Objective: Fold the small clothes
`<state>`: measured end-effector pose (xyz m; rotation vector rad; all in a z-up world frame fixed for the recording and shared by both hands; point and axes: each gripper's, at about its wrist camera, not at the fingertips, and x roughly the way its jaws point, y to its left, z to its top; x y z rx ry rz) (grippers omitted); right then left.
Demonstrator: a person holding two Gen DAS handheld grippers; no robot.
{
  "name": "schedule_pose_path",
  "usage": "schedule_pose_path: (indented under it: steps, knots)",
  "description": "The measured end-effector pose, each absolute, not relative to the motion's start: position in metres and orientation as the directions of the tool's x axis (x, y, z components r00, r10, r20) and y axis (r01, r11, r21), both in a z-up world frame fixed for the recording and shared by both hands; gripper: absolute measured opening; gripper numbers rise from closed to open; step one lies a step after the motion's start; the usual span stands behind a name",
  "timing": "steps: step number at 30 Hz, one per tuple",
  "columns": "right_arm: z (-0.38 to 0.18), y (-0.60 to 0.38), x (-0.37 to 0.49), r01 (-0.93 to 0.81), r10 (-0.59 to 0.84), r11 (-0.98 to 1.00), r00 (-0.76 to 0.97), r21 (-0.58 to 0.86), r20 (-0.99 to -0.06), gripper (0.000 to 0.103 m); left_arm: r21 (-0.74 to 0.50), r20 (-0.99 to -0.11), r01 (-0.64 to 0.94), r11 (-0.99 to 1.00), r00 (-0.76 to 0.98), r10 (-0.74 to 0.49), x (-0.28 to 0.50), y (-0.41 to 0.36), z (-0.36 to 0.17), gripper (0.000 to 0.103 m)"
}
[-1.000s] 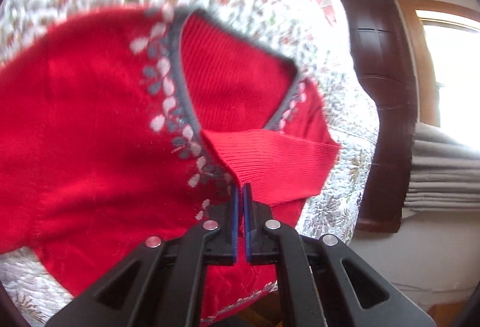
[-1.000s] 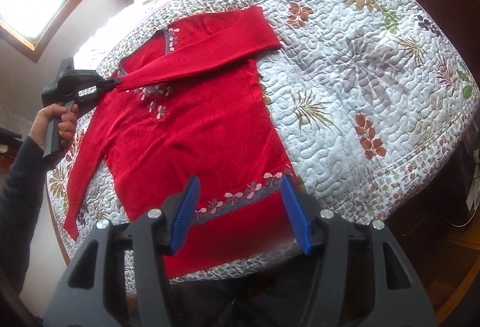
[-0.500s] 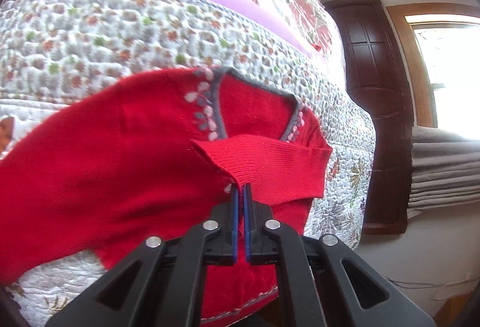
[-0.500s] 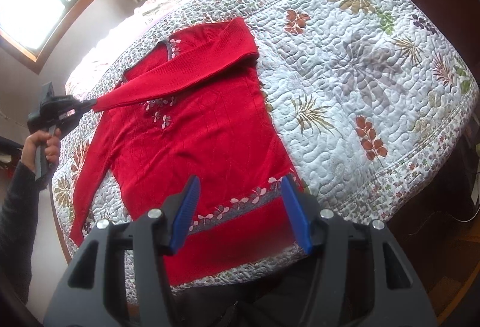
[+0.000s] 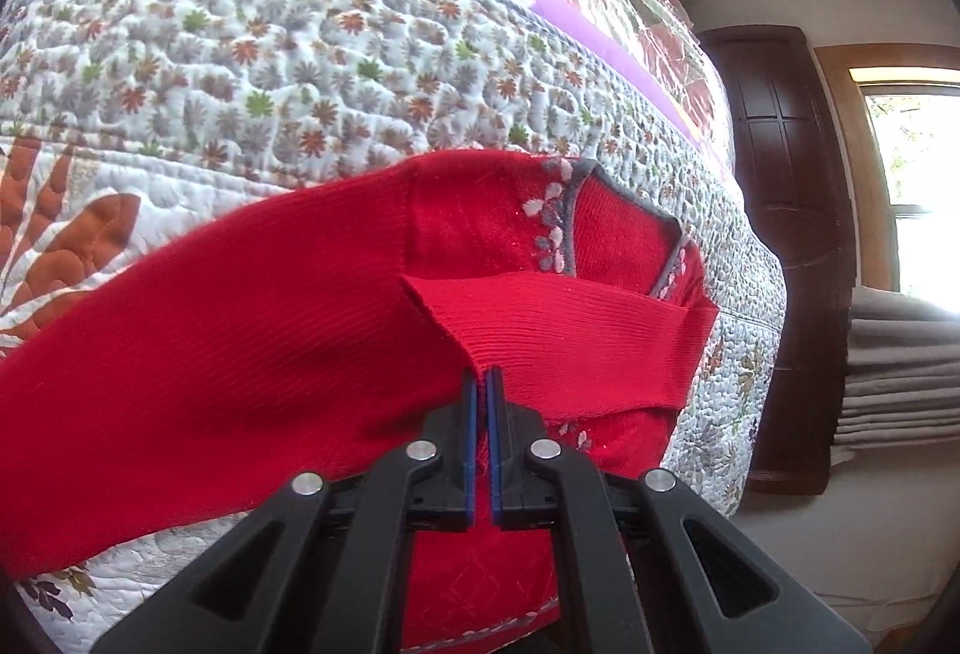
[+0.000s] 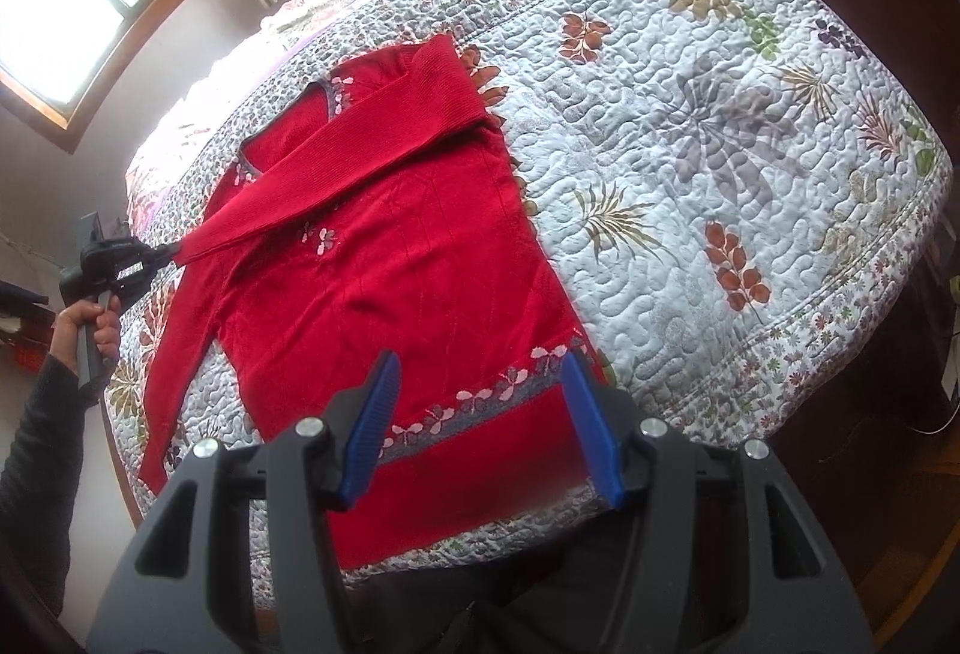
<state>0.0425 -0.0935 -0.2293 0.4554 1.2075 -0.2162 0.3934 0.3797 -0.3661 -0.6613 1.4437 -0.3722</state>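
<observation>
Looking along the left wrist view, you have the left gripper (image 5: 481,384) clamped tight on the cuff (image 5: 474,354) of one sleeve (image 5: 564,324), low in the centre of the frame, with the red sweater (image 5: 210,354) spread behind it across the middle and the grey-trimmed neckline (image 5: 576,216) to the upper right. The quilt (image 5: 240,54) fills the upper left, a dark wooden door stands at the right edge. In the right wrist view, the sweater (image 6: 390,264) lies flat on the quilt (image 6: 720,144) left of centre, hem toward you at the bottom, neck toward the upper left. The pinched sleeve (image 6: 336,162) runs as a taut diagonal band from the far shoulder at upper centre down to the left gripper (image 6: 165,252) at the left edge, where your hand (image 6: 90,324) holds the handle. So the sleeve's long axis crosses the chest, and its free end sits past the sweater's left side. Your right gripper (image 6: 480,420) hovers above the hem with its jaws spread wide, holding nothing. The left is the one placed to lay that sleeve down, I judge; the other sleeve (image 6: 174,354) trails down the lower left.
</observation>
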Motion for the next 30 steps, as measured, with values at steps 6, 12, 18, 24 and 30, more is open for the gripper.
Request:
schedule_pose_path:
  steps: [6, 12, 18, 24, 30]
  knots:
    - [-0.233, -0.094, 0.043, 0.401, 0.081, 0.889, 0.335, 0.22, -0.939, 0.056, -0.602, -0.797, -0.191, 0.775, 0.093, -0.597, 0.39, 0.39, -0.39, 0.002]
    - [-0.235, -0.097, 0.042, 0.41, 0.075, 0.887, 0.326, 0.213, -0.942, 0.056, -0.59, -0.805, -0.214, 0.779, 0.078, -0.588, 0.39, 0.391, -0.411, 0.002]
    - [-0.241, -0.102, 0.041, 0.424, 0.081, 0.88, 0.306, 0.212, -0.948, 0.056, -0.544, -0.838, -0.211, 0.812, 0.093, -0.537, 0.39, 0.394, -0.419, 0.009]
    - [-0.247, -0.105, 0.044, 0.426, 0.088, 0.879, 0.299, 0.215, -0.95, 0.056, -0.606, -0.795, -0.225, 0.763, 0.2, -0.573, 0.387, 0.387, -0.392, 0.016]
    - [-0.245, -0.096, 0.051, 0.39, 0.081, 0.899, 0.296, 0.198, -0.952, 0.056, -0.62, -0.783, -0.238, 0.748, 0.128, -0.609, 0.398, 0.351, -0.423, 0.032]
